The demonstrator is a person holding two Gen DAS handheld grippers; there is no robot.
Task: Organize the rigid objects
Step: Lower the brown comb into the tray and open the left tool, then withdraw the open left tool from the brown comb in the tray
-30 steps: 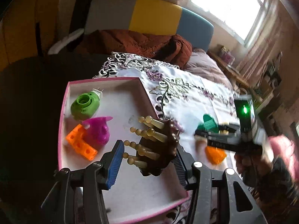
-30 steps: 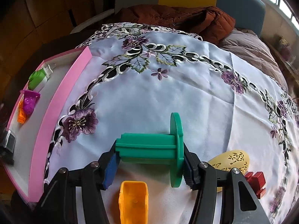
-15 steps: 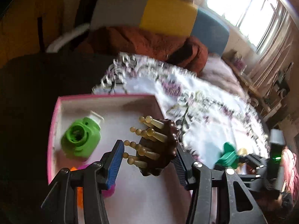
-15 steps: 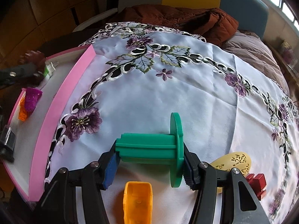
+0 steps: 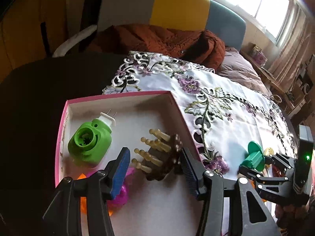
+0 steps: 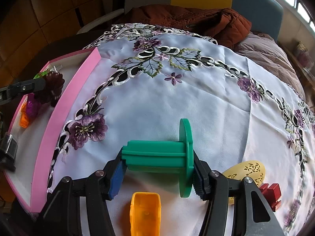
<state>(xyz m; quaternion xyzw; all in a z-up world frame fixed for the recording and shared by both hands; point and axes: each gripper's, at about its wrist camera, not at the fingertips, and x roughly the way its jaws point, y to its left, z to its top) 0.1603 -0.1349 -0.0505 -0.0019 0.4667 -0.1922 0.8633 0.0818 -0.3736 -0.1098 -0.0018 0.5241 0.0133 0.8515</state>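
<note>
My left gripper (image 5: 154,157) hangs over the pink box (image 5: 118,95) and its jaws are opening. A brown peg brush (image 5: 163,157) sits between them, tilted and leaning on the right finger, its pegs just clear of the left pad. Under it in the box lie a green plug-in device (image 5: 89,144), a magenta toy (image 5: 122,192) and an orange block (image 5: 82,177). My right gripper (image 6: 157,163) is shut on a green spool (image 6: 157,155), held just above the embroidered tablecloth (image 6: 177,102). The brush (image 6: 52,88) also shows at the box (image 6: 65,106).
An orange scoop (image 6: 145,212), a yellow perforated oval (image 6: 248,171) and a red block (image 6: 270,194) lie on the cloth near my right gripper. A small black item (image 6: 8,147) sits in the box. A brown jacket (image 5: 157,39) lies beyond the table.
My left gripper has moved along the box toward its far end and lower. The brush has tilted between the jaws. The right gripper and spool have stayed still.
</note>
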